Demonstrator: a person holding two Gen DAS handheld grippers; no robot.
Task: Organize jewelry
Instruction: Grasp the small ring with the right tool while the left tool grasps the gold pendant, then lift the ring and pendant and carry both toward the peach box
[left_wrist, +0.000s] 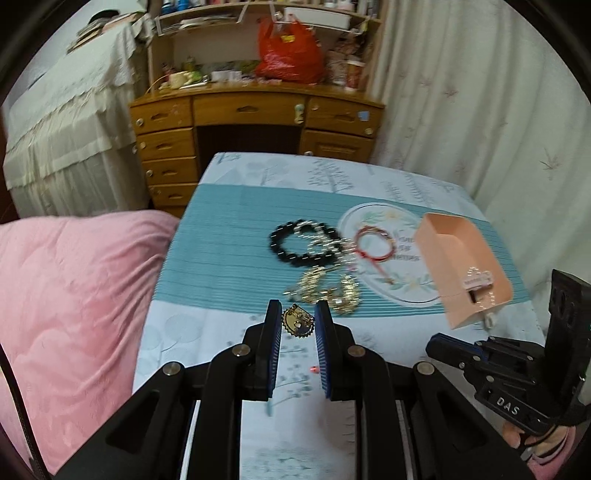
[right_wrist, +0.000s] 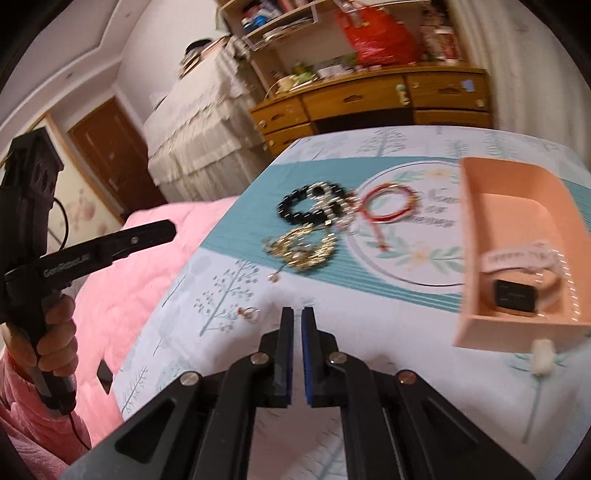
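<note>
Brooch (left_wrist: 297, 325) – pinched between left gripper (left_wrist: 297, 314) pads, held above tablecloth (left_wrist: 229, 221) | box (left_wrist: 463, 266) – lies to brooch's right, open top up, long axis running away from holder | right gripper (right_wrist: 297, 314) – shut, empty, nearer box | pile (left_wrist: 325, 258) – beyond brooch, left of box.

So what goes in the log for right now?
left claw: shut on brooch | right claw: shut, empty | box: open
</note>
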